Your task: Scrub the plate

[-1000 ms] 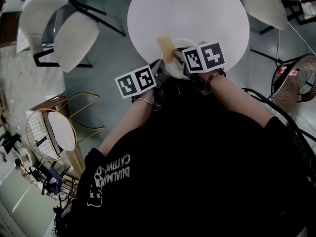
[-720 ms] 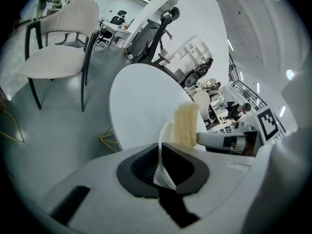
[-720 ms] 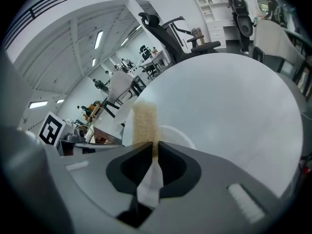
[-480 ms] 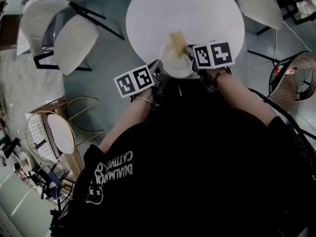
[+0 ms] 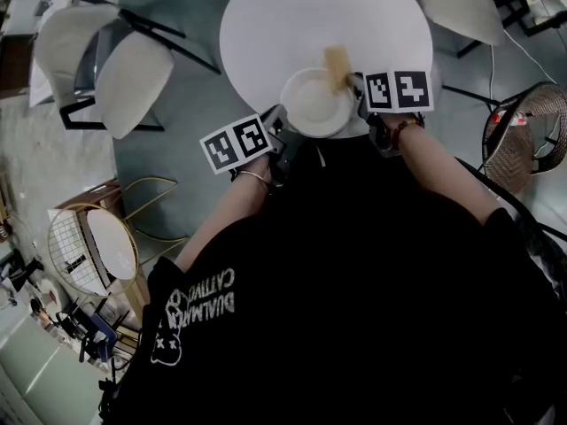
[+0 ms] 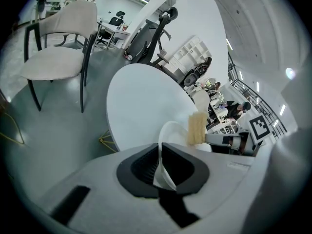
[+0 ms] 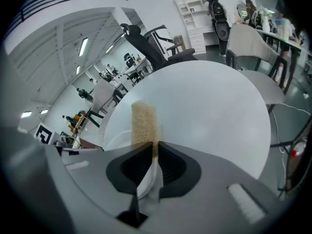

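Note:
A white plate [image 5: 316,103] is held above the near edge of the round white table [image 5: 323,20]. My left gripper [image 5: 280,124] is shut on the plate's left rim; in the left gripper view the thin rim [image 6: 163,162] runs between the jaws. My right gripper [image 5: 356,81] is shut on a tan sponge [image 5: 337,67] that rests at the plate's far right edge. In the right gripper view the sponge [image 7: 144,123] sticks out past the jaws, with the plate [image 7: 116,139] below left. The left gripper view shows the sponge [image 6: 196,129] against the plate's upper rim.
Two pale chairs [image 5: 133,69] stand left of the table, and another [image 5: 462,3] at the back right. A wicker basket [image 5: 530,142] sits at the right. A round wire-framed stand [image 5: 89,242] is on the floor at the left.
The right gripper has carried the sponge rightward across the plate, from its left part to its far right edge. The plate and left gripper shifted slightly away from me.

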Demonstrator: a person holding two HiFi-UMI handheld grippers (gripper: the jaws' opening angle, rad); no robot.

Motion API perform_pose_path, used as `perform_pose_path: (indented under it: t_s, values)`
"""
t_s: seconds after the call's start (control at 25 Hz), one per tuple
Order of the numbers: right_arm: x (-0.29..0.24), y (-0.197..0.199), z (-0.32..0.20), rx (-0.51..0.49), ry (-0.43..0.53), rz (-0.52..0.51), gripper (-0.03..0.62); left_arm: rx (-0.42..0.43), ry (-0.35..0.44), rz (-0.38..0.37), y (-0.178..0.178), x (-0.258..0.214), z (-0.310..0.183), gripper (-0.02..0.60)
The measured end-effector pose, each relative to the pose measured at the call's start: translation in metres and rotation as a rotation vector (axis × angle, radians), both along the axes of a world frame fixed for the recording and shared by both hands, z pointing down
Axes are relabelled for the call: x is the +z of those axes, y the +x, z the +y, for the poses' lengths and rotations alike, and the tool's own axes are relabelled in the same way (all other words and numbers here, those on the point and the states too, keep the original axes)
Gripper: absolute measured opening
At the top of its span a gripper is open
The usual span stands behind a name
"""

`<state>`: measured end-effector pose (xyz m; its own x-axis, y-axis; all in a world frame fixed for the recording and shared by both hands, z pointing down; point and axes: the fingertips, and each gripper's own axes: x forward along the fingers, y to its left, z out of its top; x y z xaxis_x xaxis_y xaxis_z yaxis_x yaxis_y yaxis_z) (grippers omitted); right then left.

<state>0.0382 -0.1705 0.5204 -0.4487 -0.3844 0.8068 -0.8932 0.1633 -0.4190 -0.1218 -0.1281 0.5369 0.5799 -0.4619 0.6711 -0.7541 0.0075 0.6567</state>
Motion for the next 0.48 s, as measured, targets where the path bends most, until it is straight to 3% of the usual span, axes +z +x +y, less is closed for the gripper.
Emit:
perform_pose_path:
  t_s: [0.32, 0.48]
  values:
    - [-0.002, 0.014, 0.000, 0.062, 0.011, -0.008, 0.040, 0.014, 0.009, 0.007, 0.006, -0.002, 0.000, 0.021]
    - [-0.026, -0.033, 0.007, -0.062, 0.042, -0.193, 0.040, 0.010, 0.025, 0.020, 0.009, -0.006, 0.000, 0.020]
